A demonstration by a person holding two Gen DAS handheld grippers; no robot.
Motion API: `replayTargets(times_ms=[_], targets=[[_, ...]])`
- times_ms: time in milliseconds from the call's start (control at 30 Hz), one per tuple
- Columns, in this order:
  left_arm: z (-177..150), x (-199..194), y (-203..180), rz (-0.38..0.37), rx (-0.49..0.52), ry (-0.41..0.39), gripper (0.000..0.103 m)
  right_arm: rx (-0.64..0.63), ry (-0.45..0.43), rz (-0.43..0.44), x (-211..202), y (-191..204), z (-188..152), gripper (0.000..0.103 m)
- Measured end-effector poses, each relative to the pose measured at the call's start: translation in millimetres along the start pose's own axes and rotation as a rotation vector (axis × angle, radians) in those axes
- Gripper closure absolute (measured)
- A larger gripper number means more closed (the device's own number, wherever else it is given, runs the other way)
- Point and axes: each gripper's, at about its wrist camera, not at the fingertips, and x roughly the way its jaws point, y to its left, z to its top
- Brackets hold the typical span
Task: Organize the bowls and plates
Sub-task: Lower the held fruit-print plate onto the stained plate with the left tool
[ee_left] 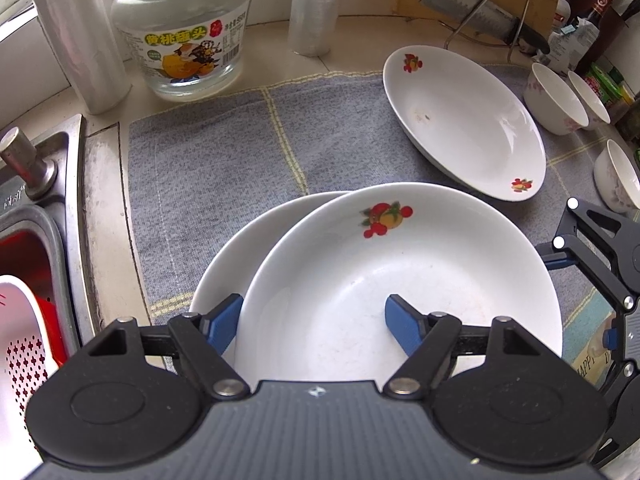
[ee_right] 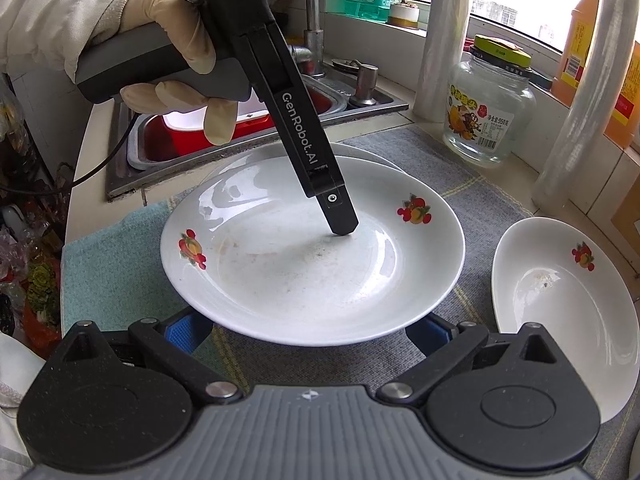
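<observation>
Two white plates with fruit prints lie stacked on a grey cloth (ee_left: 220, 140). Over the top plate (ee_left: 400, 272) (ee_right: 312, 272) stands my left gripper (ee_left: 314, 324), open. It straddles that plate's rim: one blue pad is inside the dish and the other is outside, above the lower plate (ee_left: 224, 256). In the right wrist view one of its fingers (ee_right: 338, 212) touches the plate's inside. My right gripper (ee_right: 306, 332) is open, its pads low at the top plate's near rim and partly hidden by it. A third plate (ee_left: 464, 120) (ee_right: 560, 308) lies apart. Three small bowls (ee_left: 556, 100) stand beyond it.
A glass jar (ee_left: 180, 32) and rolls of film (ee_left: 76, 32) stand at the back of the counter. The steel sink (ee_left: 36, 200) holds a red basin and a white colander. A knife (ee_left: 488, 12) rests on a wire rack, with bottles (ee_left: 600, 20) behind.
</observation>
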Motion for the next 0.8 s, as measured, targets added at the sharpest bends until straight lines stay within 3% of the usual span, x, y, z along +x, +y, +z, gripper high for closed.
replayTargets(times_ms=[800], targets=[[-9,-15,3,0.034,-0.045,-0.025,0.027,-0.015,0.006,0.002,1,1,4,0.000]])
